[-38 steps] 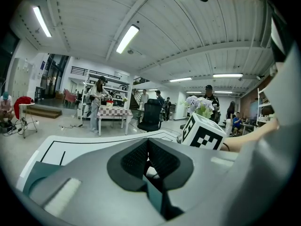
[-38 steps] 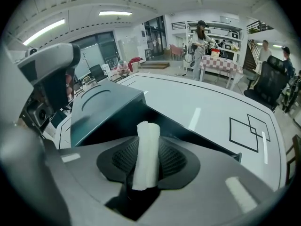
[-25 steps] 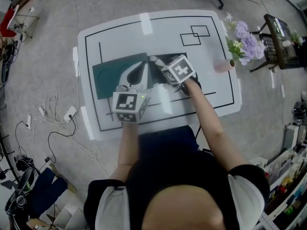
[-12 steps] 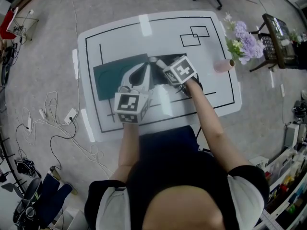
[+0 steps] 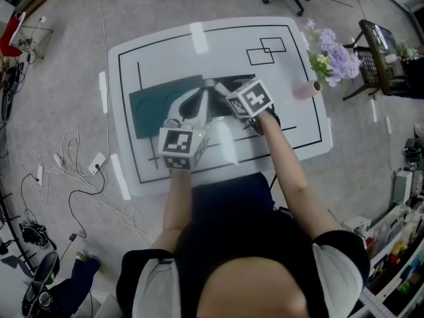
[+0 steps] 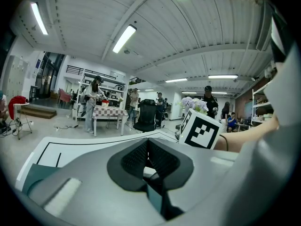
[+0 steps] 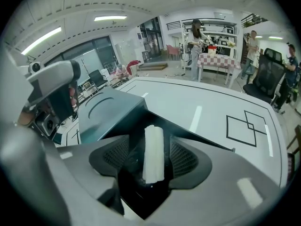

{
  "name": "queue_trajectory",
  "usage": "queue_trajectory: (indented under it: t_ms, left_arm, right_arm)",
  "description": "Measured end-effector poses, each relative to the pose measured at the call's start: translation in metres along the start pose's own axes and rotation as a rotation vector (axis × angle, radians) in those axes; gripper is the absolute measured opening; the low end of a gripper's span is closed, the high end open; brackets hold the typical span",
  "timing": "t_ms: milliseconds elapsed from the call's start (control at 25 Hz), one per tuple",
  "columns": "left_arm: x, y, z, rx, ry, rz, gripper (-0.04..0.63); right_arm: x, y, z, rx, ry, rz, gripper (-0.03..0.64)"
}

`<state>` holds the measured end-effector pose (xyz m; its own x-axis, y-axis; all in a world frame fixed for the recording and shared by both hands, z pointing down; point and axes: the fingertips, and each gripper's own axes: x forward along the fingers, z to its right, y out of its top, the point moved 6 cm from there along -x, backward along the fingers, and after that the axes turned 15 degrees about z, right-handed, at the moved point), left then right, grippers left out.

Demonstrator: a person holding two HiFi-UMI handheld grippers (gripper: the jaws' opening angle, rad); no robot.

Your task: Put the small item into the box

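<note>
The small item [image 7: 154, 150], a white stubby cylinder, lies lengthwise between the jaws of my right gripper [image 7: 153, 161] over the black inside of the box [image 7: 136, 126]. The jaws are opening, and a gap shows on each side of the item. In the head view the right gripper [image 5: 222, 93] hangs over the open black box [image 5: 232, 83], whose dark teal lid [image 5: 154, 106] lies flat to the left. My left gripper [image 5: 192, 106] reaches over the box's near left part. Its pads [image 6: 136, 157] meet at the tips on a thin teal edge of the box.
The white table [image 5: 165, 45] carries black line markings and two overlapping square outlines [image 5: 265, 50] at the far right. A pink cup [image 5: 307, 90] lies near the right edge beside purple flowers [image 5: 331, 52]. Cables [image 5: 73, 158] trail on the floor at left.
Both grippers stay where they were over the box. Only the head view has shifted slightly.
</note>
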<state>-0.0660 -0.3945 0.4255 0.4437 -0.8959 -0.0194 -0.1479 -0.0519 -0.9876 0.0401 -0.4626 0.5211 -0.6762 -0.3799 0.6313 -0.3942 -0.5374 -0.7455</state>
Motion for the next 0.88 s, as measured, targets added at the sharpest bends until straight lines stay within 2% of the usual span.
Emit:
queue_trajectory:
  t_ms: [480, 880]
  left_arm:
    - [-0.01, 0.004, 0.015, 0.024, -0.013, -0.007, 0.011]
    - [-0.016, 0.013, 0.023, 0.028, 0.023, -0.002, 0.011]
  right_arm:
    - [-0.023, 0.002, -0.008, 0.009, -0.02, 0.073, 0.298]
    - [-0.046, 0.006, -0.014, -0.016, -0.039, 0.119, 0.291]
